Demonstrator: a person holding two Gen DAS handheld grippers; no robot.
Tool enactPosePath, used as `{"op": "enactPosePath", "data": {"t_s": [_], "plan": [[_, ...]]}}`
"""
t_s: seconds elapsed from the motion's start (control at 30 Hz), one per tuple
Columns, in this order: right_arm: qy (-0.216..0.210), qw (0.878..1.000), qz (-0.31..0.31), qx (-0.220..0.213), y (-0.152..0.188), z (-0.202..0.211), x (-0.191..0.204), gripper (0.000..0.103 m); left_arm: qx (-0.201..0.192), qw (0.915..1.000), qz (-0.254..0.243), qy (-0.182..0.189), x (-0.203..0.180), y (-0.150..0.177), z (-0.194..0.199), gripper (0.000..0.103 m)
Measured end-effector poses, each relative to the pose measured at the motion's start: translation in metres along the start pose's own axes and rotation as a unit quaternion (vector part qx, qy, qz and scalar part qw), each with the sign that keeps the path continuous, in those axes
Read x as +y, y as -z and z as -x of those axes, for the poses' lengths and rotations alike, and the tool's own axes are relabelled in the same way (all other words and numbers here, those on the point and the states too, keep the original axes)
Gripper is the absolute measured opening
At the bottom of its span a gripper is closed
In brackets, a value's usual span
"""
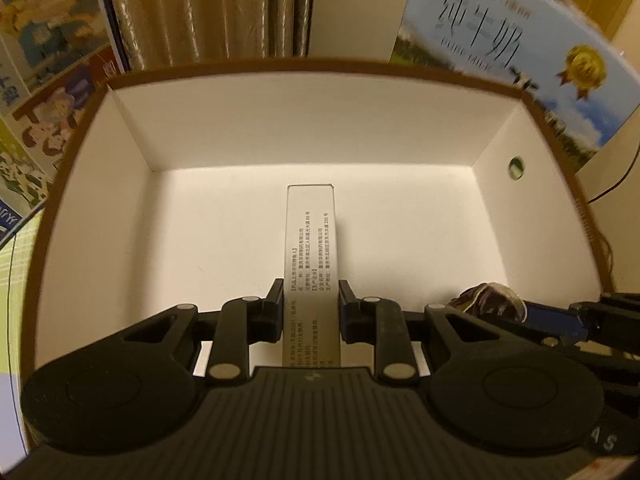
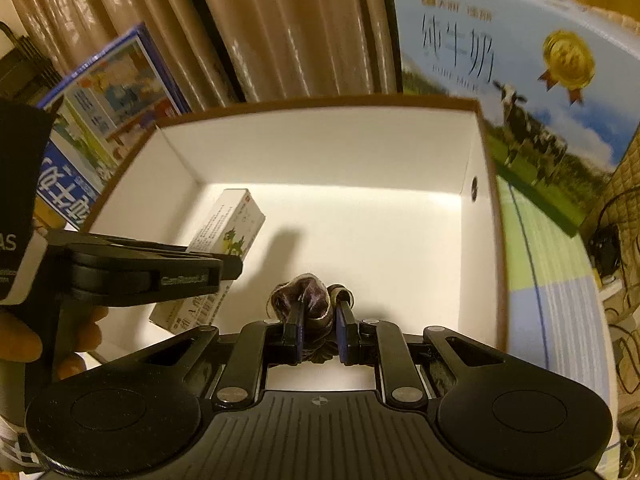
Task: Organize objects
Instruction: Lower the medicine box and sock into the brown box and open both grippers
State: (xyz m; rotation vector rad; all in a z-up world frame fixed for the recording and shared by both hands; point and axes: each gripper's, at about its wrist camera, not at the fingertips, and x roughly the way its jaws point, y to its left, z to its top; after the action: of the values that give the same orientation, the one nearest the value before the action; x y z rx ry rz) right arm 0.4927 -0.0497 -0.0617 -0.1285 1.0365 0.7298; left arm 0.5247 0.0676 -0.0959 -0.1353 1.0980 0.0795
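Box: your two grippers reach over the near rim of an open box [image 1: 96,184], brown outside and white inside, with a small round hole in its right wall.
Contents: the carton and the wrapped item are both over the white floor; whether either rests on it, you cannot tell.
Left gripper [image 1: 311,294]: your jaws are clamped on the sides of a carton [image 1: 310,240].
Carton: long, narrow and white, with fine black print on the face toward you; the right wrist view shows a green figure and a red mark on its broad side [image 2: 236,226].
Right gripper [image 2: 318,316]: your blue-padded jaws are pinched on a wrapped item [image 2: 308,292].
Wrapped item: dark purple, crinkled, glossy, bunched between the pads, just right of the carton.
Surroundings: a picture box [image 2: 108,92] stands left of the box, a curtain [image 2: 280,28] hangs behind, a milk case [image 2: 520,92] stands right.
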Motion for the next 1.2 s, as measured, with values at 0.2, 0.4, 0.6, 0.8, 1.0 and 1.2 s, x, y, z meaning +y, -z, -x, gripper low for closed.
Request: {"op": "enactPosePath", "data": {"t_s": [0.2,0.4,0.6,0.8,1.0,1.2], "plan": [[-0.006,1.0,0.0,0.008,-0.003,-0.007,-0.001,0.013,0.02,0.9998,-0.008,0.001,-0.001,0.001,-0.011,0.022],[-0.013,1.0,-0.003,0.008,-0.009,-0.006,0.0,0.013,0.01,0.9998,-0.015,0.008,0.001,-0.001,-0.005,0.032],[-0.031,0.999,-0.015,-0.009,-0.014,-0.003,0.003,0.016,-0.013,0.9998,0.011,0.014,0.021,0.003,0.018,0.054],[-0.053,0.998,-0.019,-0.038,-0.018,0.013,0.009,0.043,-0.041,0.9991,0.011,0.008,0.035,0.012,0.046,0.073],[-0.056,0.997,-0.025,-0.05,-0.014,0.039,0.011,0.049,-0.054,0.9983,0.012,0.016,0.04,0.024,0.071,0.079],[-0.05,0.996,-0.031,-0.06,0.003,0.072,0.008,0.052,-0.062,0.9977,0.02,0.019,0.041,0.04,0.099,0.08]]}}
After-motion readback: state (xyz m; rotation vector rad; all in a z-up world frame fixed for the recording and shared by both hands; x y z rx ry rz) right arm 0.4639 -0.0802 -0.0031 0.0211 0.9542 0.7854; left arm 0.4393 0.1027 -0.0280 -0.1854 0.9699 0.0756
